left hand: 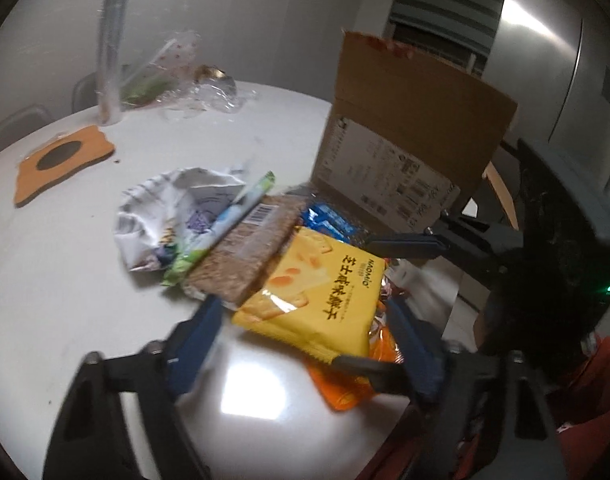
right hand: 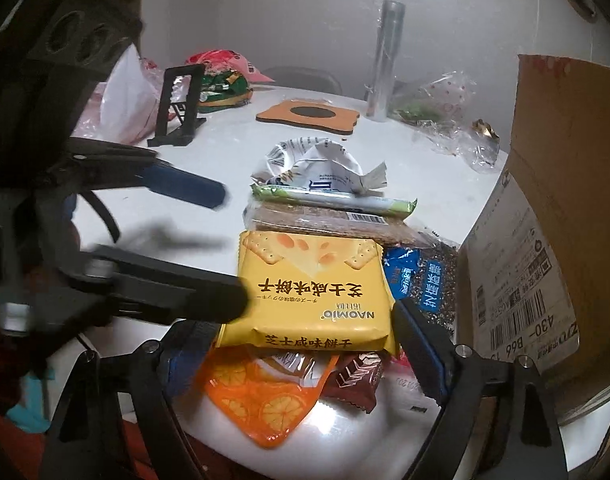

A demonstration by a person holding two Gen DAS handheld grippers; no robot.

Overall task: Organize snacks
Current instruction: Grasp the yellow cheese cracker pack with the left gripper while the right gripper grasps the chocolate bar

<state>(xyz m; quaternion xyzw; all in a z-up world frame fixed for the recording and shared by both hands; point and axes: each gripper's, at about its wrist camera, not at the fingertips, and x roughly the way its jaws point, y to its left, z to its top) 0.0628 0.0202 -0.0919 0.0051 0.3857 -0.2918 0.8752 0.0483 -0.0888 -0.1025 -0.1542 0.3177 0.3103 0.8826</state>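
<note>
A pile of snacks lies on the white round table. On top is a yellow cheese cracker pack. Behind it lie a brown cracker pack, a green-white stick pack, a crumpled white bag and a blue seed pack. An orange citrus pouch and a brown bar lie under the yellow pack. My left gripper is open around the yellow pack's near end. My right gripper is open, its fingers either side of the same pack.
An open cardboard box stands at the right of the pile. At the back are an orange coaster, a foil roll, clear plastic bags and a black stand.
</note>
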